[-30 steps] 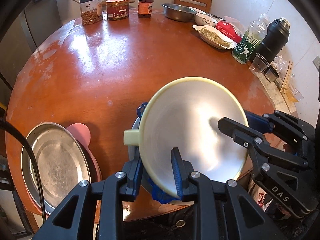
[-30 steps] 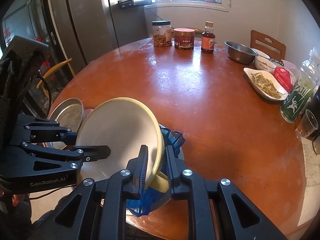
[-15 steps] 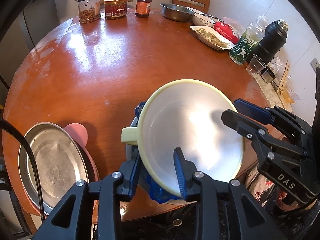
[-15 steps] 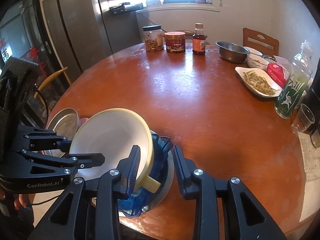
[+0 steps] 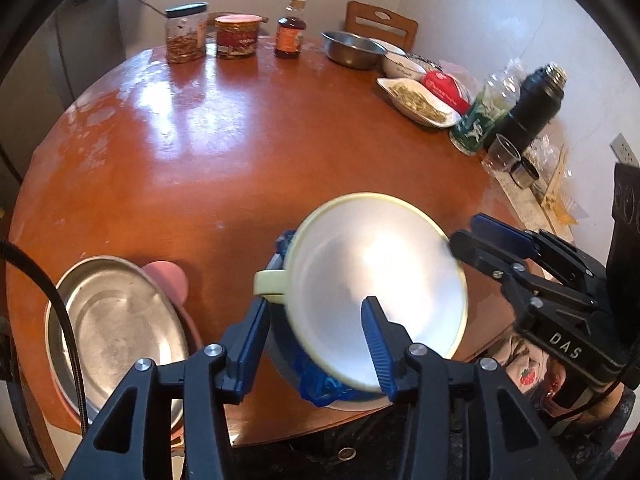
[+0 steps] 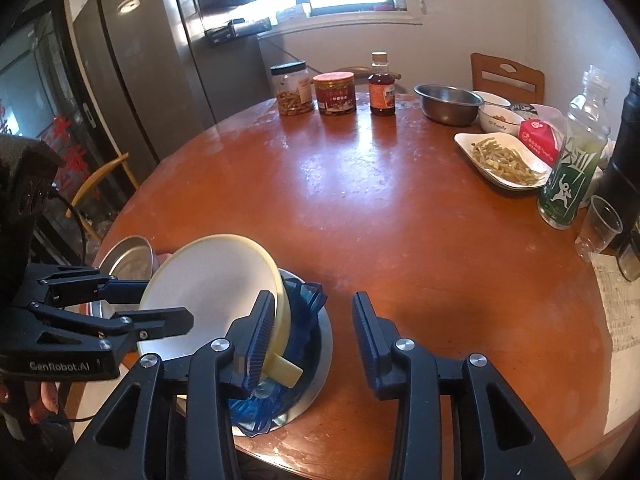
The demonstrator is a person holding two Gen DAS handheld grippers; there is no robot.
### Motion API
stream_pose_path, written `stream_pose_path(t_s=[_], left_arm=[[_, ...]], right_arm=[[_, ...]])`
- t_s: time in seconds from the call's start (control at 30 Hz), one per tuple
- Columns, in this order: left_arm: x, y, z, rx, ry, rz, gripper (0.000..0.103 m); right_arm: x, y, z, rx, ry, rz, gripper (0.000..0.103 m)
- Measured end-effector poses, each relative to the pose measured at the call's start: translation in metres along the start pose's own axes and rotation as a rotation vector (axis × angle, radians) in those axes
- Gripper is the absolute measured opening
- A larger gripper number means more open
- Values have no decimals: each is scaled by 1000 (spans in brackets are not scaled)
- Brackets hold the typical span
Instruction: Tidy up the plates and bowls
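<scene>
A cream bowl (image 5: 376,300) with a stub handle leans tilted inside a blue translucent bowl (image 5: 320,384), which sits in a steel dish (image 6: 322,344) at the table's near edge. My left gripper (image 5: 316,340) straddles the cream bowl's near rim. Its jaws are opening, one finger inside the bowl and one outside by the handle, and neither pad presses the rim. My right gripper (image 6: 314,320) is opening too. The cream bowl (image 6: 212,280) has its wall just beside the left finger (image 6: 260,328), and the other finger stands well off it. Each gripper shows in the other's view: right gripper (image 5: 466,238), left gripper (image 6: 160,300).
A steel plate (image 5: 116,332) lies on a pink plate (image 5: 168,280) at the near left edge. Along the far and right side stand jars (image 5: 186,32), a sauce bottle (image 5: 288,28), a steel bowl (image 5: 352,48), a dish of food (image 5: 416,100), a green bottle (image 5: 484,116), a black flask (image 5: 532,104) and a plastic cup (image 5: 502,156).
Both grippers were shut on the cream bowl's rim; both have spread their jaws and let go. The bowl has settled lower into the blue bowl, still tilted.
</scene>
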State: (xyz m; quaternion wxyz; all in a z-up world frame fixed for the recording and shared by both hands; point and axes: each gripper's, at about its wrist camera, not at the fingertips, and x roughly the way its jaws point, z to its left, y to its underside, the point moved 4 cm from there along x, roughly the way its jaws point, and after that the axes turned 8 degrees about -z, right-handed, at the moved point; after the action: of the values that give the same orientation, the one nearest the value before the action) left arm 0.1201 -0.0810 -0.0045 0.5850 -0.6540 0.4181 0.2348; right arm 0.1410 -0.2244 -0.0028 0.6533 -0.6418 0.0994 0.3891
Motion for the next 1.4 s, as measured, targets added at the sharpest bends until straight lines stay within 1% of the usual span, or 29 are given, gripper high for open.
stream_pose_path(t_s=[0.17,0.27,0.37,0.57,0.67,0.87,1.07,1.4], left_arm=[[-16,-4,18,-51,-10,-40,48],[-24,-3,29,-71,-38,-60,48],[-24,1,38,-85,-45,-49,48],[-14,14,43,-110,-19,-14,48],[-9,19,43,-119,3,-3,48],[-1,28,43,-105,41,-3,48],[9,30,49,-128,59,0,48],[12,28,53,-134,88,-11,48]], right_arm=[[-10,-4,-13,32,11,-22,41],[-13,-3,-19,43,10,-26,41],[-15,2,-25,55,0,-15,41],[-18,19,-41,94,12,11,41],[-19,30,-44,104,-2,30,41],[-14,49,-45,122,-32,74,41],[-2,54,-42,135,-68,105,41],[13,54,-33,135,-111,136,41]])
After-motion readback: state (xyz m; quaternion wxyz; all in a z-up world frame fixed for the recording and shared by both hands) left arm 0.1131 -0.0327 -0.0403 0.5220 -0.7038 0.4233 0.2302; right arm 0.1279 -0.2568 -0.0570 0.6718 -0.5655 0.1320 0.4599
